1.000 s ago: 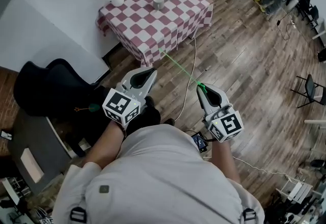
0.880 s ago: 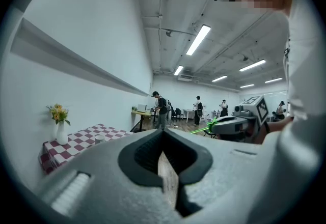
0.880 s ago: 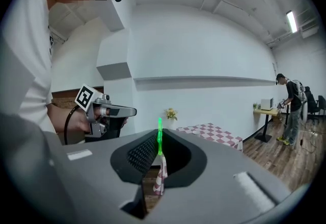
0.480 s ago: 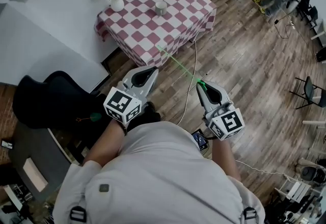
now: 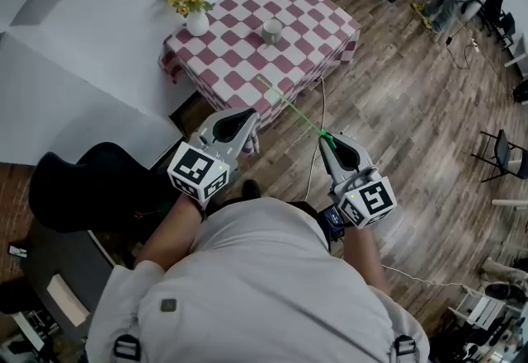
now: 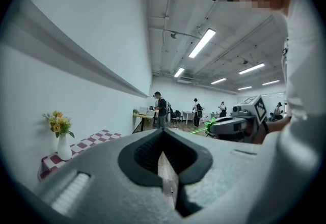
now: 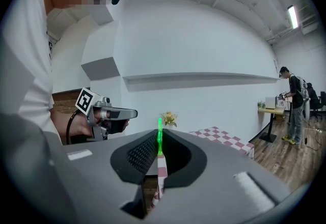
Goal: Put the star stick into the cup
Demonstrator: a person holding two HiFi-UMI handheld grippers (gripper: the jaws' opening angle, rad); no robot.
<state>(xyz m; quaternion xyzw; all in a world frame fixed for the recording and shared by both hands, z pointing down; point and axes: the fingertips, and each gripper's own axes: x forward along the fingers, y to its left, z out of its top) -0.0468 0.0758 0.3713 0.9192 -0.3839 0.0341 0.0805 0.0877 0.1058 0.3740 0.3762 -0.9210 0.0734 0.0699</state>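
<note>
While the vase [image 5: 197, 23] of flowers stands at the table's [image 5: 239, 60] left corner, the left gripper [image 5: 247, 115] hangs short of the table over the floor [image 5: 396, 106], its jaws pressed together on nothing. The cup [image 5: 271, 30] sits upright mid-table. Further right, the right gripper [image 5: 326, 139] pinches the green stick [image 5: 289, 106] by its near end; the stick slants toward the table, well apart from the cup.
</note>
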